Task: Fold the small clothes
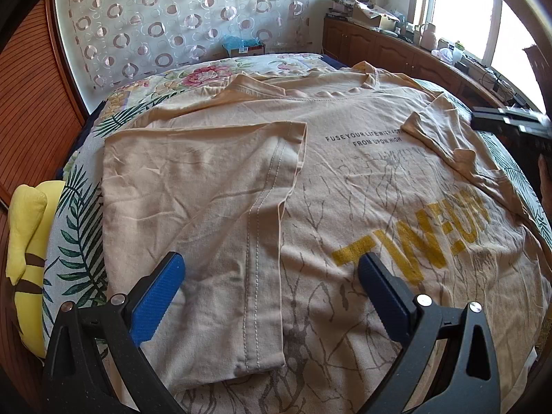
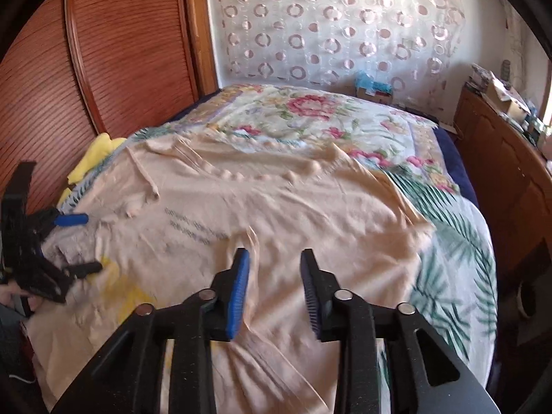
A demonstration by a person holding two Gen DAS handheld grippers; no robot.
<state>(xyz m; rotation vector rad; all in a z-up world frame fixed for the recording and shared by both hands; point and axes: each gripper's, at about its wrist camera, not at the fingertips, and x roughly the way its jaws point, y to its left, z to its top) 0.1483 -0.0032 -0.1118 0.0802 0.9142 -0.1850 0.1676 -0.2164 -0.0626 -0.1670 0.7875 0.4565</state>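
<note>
A peach T-shirt (image 1: 345, 179) with a yellow print and small black lettering lies spread on the bed. Its left side is folded inward, the panel (image 1: 193, 214) lying flat with a stitched hem along its edge. My left gripper (image 1: 270, 262) hovers open over that fold, blue pads wide apart and nothing between them. At the far right edge of this view is the black body of my right gripper (image 1: 510, 120). In the right wrist view, my right gripper (image 2: 275, 253) is open above the shirt (image 2: 293, 200), pads clear of a small raised crease. The left gripper (image 2: 79, 245) shows at the left.
A floral bedspread (image 2: 310, 110) covers the bed. A yellow plush toy (image 1: 27, 234) lies at the left edge beside a slatted wooden wardrobe (image 2: 103, 51). A wooden cabinet (image 1: 379, 48) with clutter runs along the right under a window. A cardboard box (image 2: 374, 91) stands beyond the bed.
</note>
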